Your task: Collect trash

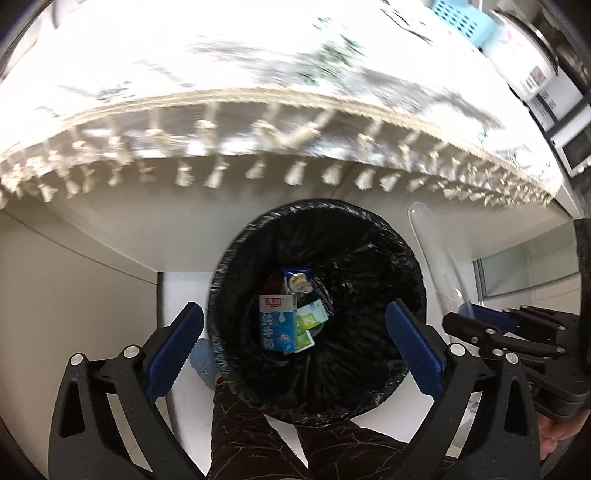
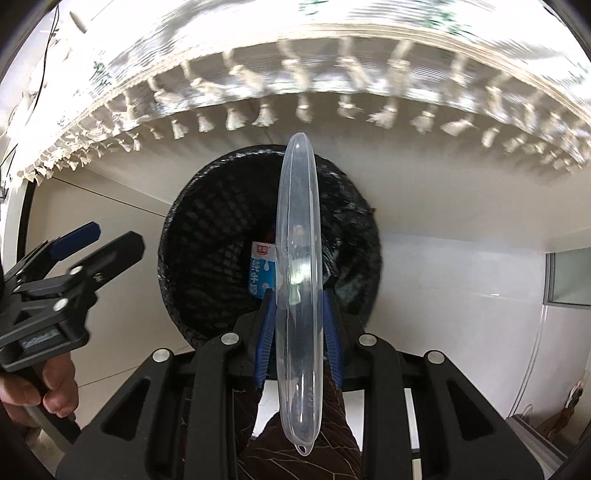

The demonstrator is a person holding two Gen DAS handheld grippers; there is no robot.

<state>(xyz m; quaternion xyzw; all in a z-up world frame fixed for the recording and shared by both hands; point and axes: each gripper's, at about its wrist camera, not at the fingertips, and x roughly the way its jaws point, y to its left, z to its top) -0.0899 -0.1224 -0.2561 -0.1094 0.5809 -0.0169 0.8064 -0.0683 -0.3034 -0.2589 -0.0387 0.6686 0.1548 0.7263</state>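
**One clear lid held over one lined bin, three or four packs inside**

The right gripper is clamped on a single clear plastic lid, which stands on edge between the two blue pads, one pad on each side. The lid hangs over the mouth of the one trash bin, a round bin with a black bag liner, standing on the floor just under the fringed edge of a tablecloth.

The left gripper is spread wide with nothing between its two fingers, and it hovers above the bin's near rim. From its camera, the lid and the right gripper show at the bin's right side.

Down in the bin lie several packs: one blue-and-white milk carton nearest the middle, one green pack touching its right side with a second green-and-white piece just below it, and one small blue wrapper toward the far wall. Something red sits behind the carton, too hidden to name.

On the tablecloth's far right corner stands one pale blue perforated basket
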